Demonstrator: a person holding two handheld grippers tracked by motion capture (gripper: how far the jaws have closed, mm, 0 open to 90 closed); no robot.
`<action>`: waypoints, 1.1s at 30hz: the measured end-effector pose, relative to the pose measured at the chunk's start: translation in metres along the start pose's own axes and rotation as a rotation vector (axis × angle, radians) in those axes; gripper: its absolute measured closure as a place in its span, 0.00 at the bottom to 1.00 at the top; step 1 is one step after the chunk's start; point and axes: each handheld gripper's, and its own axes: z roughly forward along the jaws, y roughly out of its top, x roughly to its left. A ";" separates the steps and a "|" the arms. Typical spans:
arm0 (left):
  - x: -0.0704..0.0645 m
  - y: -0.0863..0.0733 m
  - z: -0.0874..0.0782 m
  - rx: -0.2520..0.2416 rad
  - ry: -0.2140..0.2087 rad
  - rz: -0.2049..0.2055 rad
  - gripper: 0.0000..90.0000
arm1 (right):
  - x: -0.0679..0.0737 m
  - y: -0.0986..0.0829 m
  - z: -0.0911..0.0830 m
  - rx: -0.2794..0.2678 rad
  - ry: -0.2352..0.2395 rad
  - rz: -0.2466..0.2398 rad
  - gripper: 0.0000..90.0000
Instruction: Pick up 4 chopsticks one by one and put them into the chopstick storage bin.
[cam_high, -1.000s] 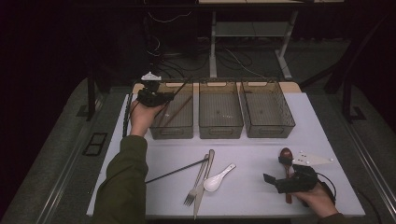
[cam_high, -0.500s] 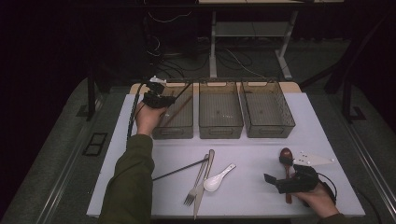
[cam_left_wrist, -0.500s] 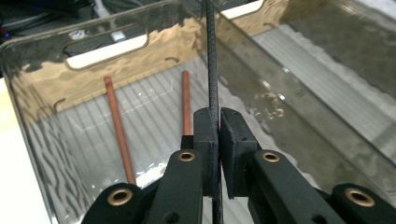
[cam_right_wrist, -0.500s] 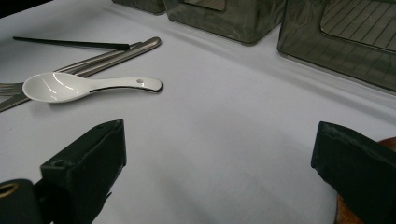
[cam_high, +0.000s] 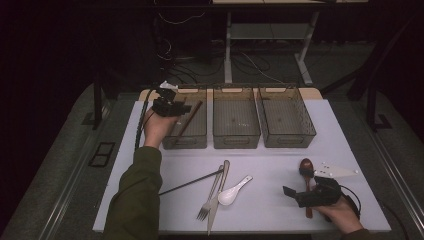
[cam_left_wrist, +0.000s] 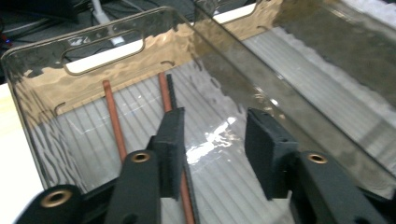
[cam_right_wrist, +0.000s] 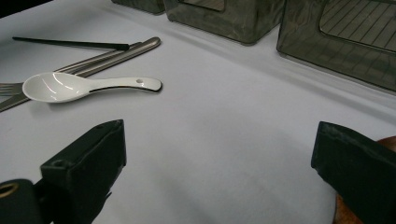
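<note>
my left gripper (cam_high: 170, 106) hangs over the left bin (cam_high: 196, 136), jaws spread, holding nothing; two brown chopsticks (cam_left_wrist: 114, 122) lie inside it, leaning on the far wall. my right gripper (cam_high: 305, 194) rests near right on the table (cam_high: 350, 140), jaws wide apart, beside a wooden spoon (cam_high: 305, 167).

White ceramic spoon (cam_high: 234, 190), fork (cam_high: 209, 196), knife (cam_high: 218, 196) mid-table near edge; two empty bins (cam_high: 236, 118) (cam_high: 286, 118) far right.
</note>
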 end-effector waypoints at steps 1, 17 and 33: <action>-0.001 0.000 -0.002 0.000 -0.004 0.010 0.60 | 0.000 0.000 0.000 0.000 0.000 0.000 0.03; -0.031 -0.022 -0.040 -0.017 -0.095 0.112 0.44 | 0.001 0.000 0.000 0.001 0.002 -0.004 0.03; -0.073 -0.056 -0.066 -0.013 -0.212 0.203 0.40 | 0.001 0.000 0.000 0.001 0.001 -0.002 0.03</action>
